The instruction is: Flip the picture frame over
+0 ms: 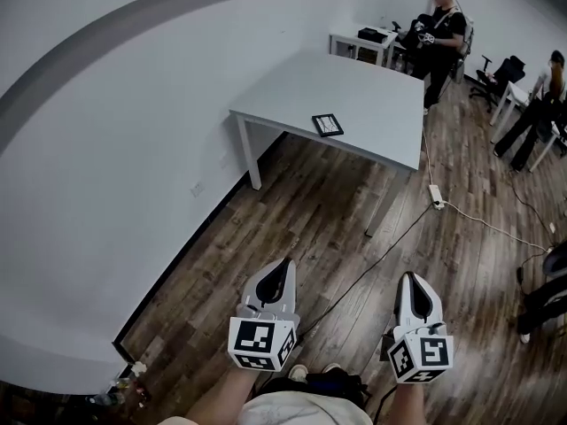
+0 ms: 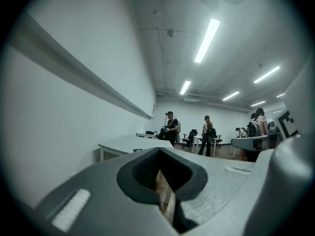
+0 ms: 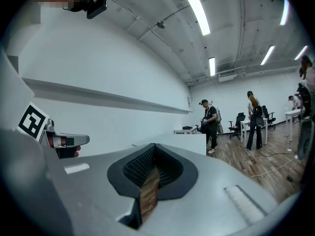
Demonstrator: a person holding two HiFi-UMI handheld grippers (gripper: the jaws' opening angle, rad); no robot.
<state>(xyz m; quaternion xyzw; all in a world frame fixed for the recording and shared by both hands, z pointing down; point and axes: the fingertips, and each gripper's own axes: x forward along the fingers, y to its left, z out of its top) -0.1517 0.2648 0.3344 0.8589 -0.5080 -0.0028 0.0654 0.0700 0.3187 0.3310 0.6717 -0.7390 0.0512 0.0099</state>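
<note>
A small dark picture frame [image 1: 328, 125] lies flat near the front edge of a grey table [image 1: 354, 82], far ahead of me. Both grippers hang low near my body over the wooden floor, well short of the table. The left gripper [image 1: 284, 266] is shut with nothing in it, and so is the right gripper [image 1: 411, 279]. In the left gripper view the jaws meet at a thin slit [image 2: 162, 181], with the table [image 2: 125, 144] small in the distance. The right gripper view also shows its jaws closed [image 3: 147, 183] and the table [image 3: 182, 141] ahead.
A white wall runs along the left. A power strip [image 1: 436, 197] and cables lie on the floor between me and the table. A person [image 1: 438, 38] stands past the table's far end; other people, chairs and desks [image 1: 363, 41] are at the back right.
</note>
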